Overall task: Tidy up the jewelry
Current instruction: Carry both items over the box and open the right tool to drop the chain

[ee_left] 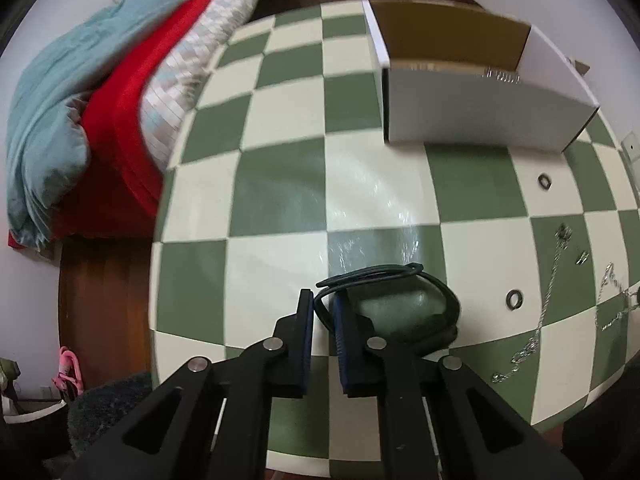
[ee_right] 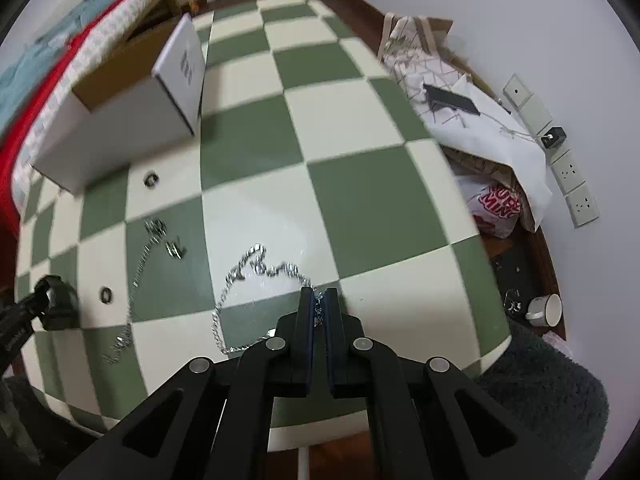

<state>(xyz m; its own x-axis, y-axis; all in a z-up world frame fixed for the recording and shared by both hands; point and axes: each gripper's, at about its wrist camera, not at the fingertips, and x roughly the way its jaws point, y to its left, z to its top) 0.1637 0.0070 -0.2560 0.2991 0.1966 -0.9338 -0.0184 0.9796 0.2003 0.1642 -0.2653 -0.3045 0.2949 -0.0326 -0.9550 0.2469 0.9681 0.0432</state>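
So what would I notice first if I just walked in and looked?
The green-and-cream checkered table jumps out first. Then the two black grippers pinching things near its front edge: the left gripper is shut on a black band, and the right gripper is shut on a silver chain. A white box stands open at the far side, with small rings and another chain scattered between.
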